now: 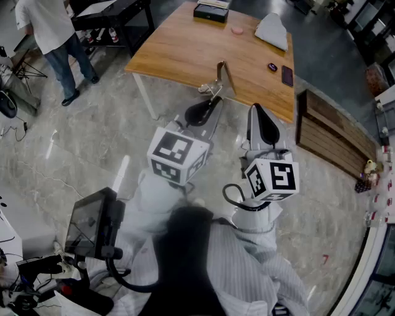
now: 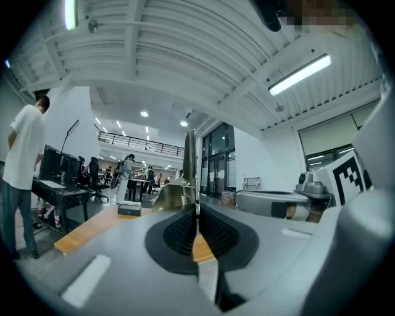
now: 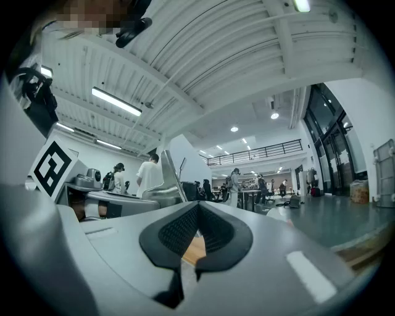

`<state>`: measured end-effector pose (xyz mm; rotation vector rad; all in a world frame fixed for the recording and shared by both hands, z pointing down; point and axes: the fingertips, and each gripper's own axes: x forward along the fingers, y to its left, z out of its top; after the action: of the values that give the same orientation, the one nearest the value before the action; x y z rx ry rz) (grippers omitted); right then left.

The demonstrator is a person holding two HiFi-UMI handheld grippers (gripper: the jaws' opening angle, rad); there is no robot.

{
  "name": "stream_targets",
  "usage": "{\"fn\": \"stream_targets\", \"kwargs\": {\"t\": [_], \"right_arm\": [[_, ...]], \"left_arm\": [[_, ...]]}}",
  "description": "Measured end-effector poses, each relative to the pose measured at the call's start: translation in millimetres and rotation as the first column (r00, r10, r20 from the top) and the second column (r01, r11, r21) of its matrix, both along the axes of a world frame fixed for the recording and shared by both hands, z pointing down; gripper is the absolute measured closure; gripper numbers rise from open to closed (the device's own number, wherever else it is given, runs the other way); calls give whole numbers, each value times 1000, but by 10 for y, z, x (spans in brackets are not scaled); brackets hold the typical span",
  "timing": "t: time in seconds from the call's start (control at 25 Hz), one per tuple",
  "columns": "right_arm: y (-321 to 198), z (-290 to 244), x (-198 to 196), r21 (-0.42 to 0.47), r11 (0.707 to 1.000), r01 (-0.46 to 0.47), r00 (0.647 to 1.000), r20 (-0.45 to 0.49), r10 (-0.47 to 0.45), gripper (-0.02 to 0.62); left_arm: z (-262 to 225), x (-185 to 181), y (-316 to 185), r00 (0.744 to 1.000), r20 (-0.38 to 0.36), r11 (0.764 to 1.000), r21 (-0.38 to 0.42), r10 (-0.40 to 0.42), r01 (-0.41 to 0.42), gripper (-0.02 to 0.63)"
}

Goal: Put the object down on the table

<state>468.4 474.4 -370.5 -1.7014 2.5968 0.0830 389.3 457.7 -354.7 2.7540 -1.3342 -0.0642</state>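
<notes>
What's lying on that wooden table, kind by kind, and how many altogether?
Black box: 1
Pink round item: 1
Grey folded cloth: 1
Small dark oval item: 1
Dark phone: 1
Total on the table: 5
The metal piece held by the left gripper is not counted.

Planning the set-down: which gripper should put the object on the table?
Left. The left gripper is shut on the metal object, held over the wooden table near its edge; the right gripper is shut on nothing.

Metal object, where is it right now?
Head view, centre: the metal object is clamped in the left gripper, at the wooden table's near edge, just left of the right gripper.
</notes>
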Motion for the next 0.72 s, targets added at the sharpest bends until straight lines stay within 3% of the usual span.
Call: {"fn": "stream_targets", "kwargs": {"t": [0.72], "right_arm": [[93, 68, 69, 0, 1000, 2, 1000, 4, -2, 581]], "left_arm": [[85, 45, 63, 1000, 0, 1000, -11, -20, 20, 604]]}}
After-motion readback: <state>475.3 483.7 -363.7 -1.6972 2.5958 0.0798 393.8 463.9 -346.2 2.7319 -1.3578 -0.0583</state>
